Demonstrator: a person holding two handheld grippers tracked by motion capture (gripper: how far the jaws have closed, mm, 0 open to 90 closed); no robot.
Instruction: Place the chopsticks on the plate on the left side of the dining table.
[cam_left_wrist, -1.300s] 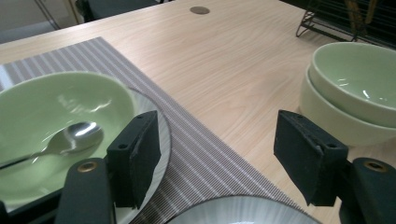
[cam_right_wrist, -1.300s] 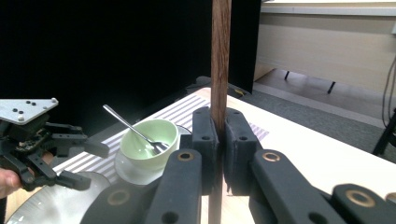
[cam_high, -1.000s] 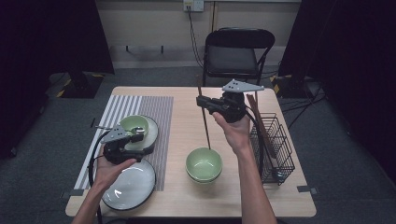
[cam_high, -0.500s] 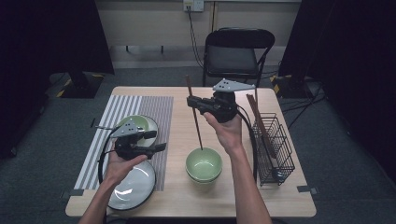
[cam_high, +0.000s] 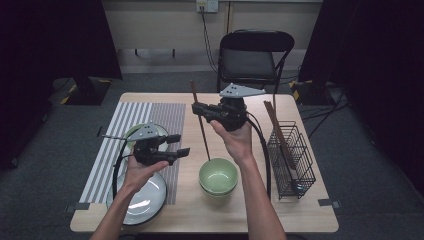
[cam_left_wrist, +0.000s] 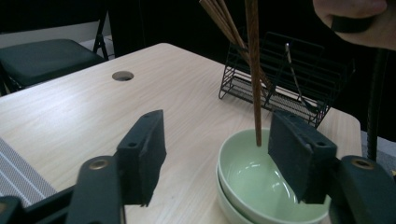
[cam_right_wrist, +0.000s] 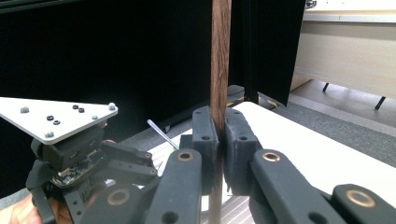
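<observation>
My right gripper (cam_high: 200, 108) is shut on a dark wooden chopstick (cam_high: 201, 127) that slants down, its lower tip just over the stacked green bowls (cam_high: 218, 176). In the right gripper view the pads (cam_right_wrist: 205, 135) clamp the chopstick (cam_right_wrist: 220, 56) upright. My left gripper (cam_high: 182, 145) hovers left of the bowls and points right at them. Its jaws have just been closing, and they stand apart with nothing pressed between them. In the left gripper view (cam_left_wrist: 215, 154) the chopstick (cam_left_wrist: 253, 70) dips into the top bowl (cam_left_wrist: 252, 182) beyond the jaws.
A white plate (cam_high: 137, 200) sits at the front left below my left hand, a green dish (cam_high: 131, 132) behind it on a striped mat (cam_high: 112, 145). A black wire basket (cam_high: 292, 160) with more chopsticks (cam_high: 277, 130) stands at the right. A chair (cam_high: 250, 60) stands behind the table.
My left gripper has risen and moved right from over the plates toward the green bowls. My right gripper has shifted left with the chopstick, bringing its tip over the bowl.
</observation>
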